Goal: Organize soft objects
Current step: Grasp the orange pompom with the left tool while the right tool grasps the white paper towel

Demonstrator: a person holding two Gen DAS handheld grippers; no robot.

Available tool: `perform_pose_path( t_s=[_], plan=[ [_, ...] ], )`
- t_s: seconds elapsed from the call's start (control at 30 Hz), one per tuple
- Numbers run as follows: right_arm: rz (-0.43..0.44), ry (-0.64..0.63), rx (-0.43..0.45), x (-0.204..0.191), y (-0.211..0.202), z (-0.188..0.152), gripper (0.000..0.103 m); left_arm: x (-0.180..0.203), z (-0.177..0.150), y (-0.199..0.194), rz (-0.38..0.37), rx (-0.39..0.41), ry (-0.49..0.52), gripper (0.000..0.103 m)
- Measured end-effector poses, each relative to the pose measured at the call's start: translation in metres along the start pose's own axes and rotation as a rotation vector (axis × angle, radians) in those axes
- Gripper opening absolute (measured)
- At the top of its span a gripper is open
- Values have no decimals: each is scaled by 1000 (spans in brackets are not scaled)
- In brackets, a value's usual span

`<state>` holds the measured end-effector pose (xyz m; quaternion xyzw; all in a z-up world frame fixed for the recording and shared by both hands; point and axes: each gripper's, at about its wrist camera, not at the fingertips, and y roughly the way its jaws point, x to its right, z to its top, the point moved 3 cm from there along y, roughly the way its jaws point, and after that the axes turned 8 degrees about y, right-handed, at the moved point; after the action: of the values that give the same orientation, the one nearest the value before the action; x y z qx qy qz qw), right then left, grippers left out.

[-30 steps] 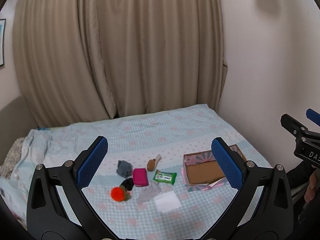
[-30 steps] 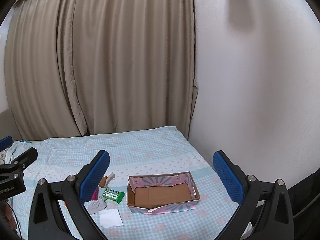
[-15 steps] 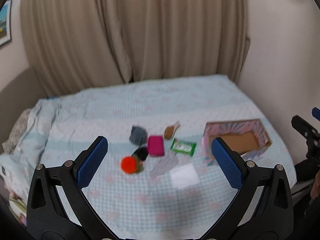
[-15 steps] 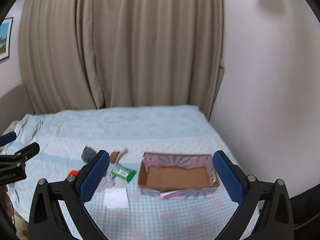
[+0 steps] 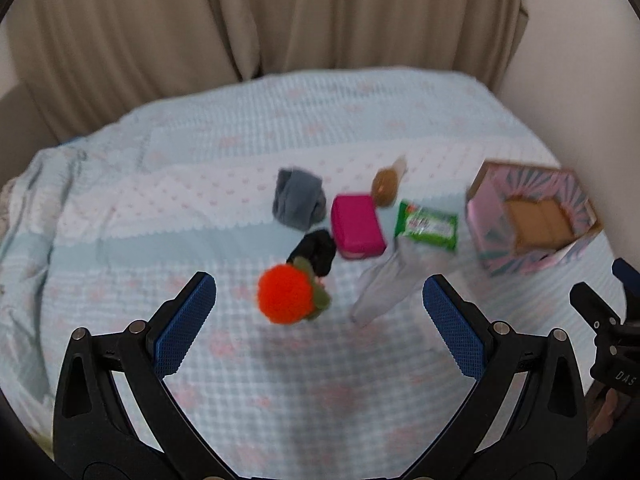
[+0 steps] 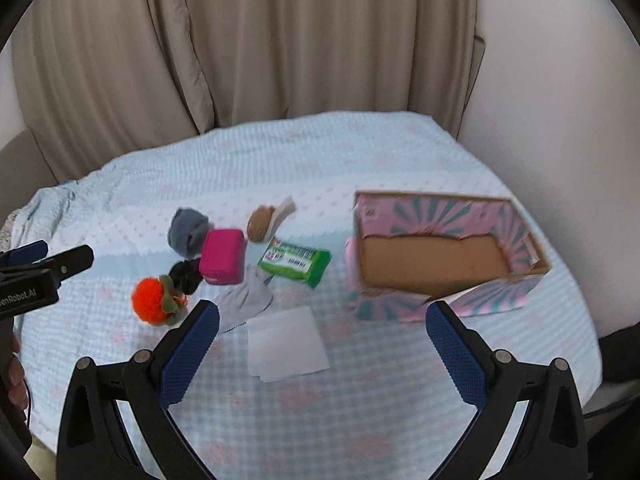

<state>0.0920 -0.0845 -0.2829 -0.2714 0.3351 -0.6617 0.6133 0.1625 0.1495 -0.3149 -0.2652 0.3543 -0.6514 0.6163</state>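
A: Jaws first. We see the left gripper [image 5: 319, 320] spread wide, nothing between its blue pads, hanging above the bed [image 5: 200, 184]. Same for the right gripper [image 6: 322, 344]: wide apart, empty.

B: Agreed. Soft things?

A: We count a cluster mid-bed. An orange pompom [image 5: 283, 293] with green bits lies nearest the left gripper, touching a black sock [image 5: 316, 254] behind it. A grey sock bundle [image 5: 298, 200] sits farther back, and a magenta pouch [image 5: 357, 227] lies just beside it.

B: We also see a brown plush piece [image 5: 385, 188] behind the pouch, touching its far corner. A green tissue pack [image 5: 426, 225] lies right of the pouch.

A: A pale grey cloth [image 5: 384, 284] lies in front of the tissue pack, and its upper end touches the pack. From the right wrist, a white folded sheet [image 6: 286, 345] lies in front of that cloth, between the right gripper's pads in view.

B: Box?

A: A pink patterned cardboard box [image 6: 440, 256] stands open at the right side of the bed, apart from the cluster, with a bare brown floor inside. Nothing soft is in it.

B: Background?

A: Beige curtains [image 6: 280, 40] hang behind the bed and a white wall [image 6: 560, 100] stands at right. The frames are blurry, so we can't read the pack's print.
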Motion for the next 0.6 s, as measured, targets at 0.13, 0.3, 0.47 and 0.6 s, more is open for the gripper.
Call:
perform_pose_path(
  t_s=[0.13,0.3,0.47,0.6],
  plan=[
    [-3,30,-33,-14,48,-24,103,-12,-12,54,-13,-42,4,103],
    [-25,32,-61,-27,105,-50,103,-21,-28,115,-24,-67,2,102],
    [-32,15,-89,-24,157,-76,103,-25,-43,165,-52,-74,-22,102],
    [-32,-17,-115,-25,185,-94,103,-25,-56,187,-56,-79,-9,102]
  ],
)
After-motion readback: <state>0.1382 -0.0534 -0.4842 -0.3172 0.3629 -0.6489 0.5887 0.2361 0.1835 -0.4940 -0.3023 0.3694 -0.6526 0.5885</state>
